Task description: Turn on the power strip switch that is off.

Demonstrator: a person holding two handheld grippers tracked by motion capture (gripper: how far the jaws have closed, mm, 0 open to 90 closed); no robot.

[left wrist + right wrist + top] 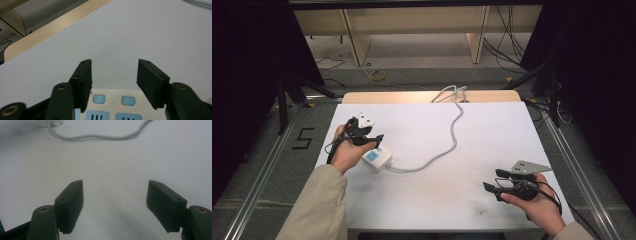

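**Tongs apart over the power strip**

Tongs first: my left gripper [371,134] hangs just above the white power strip [376,159] at the left of the table, its 2 jaws standing apart with nothing between them. In the left gripper view the pads [83,82] frame bare white tabletop, and the strip [112,105] lies right under them, showing 2 blue buttons, 2 blue sockets and a small red light. My right gripper [492,180] sits low near the table's front right corner, well apart from the strip, jaws wide and holding nothing; the right gripper view shows plain table between its pads [71,202]. The strip's grey cable [452,135] snakes across the white table [492,130] to the far edge, where it loops over the wooden rim. Beyond lie a grey floor, loose wires and wooden shelving.
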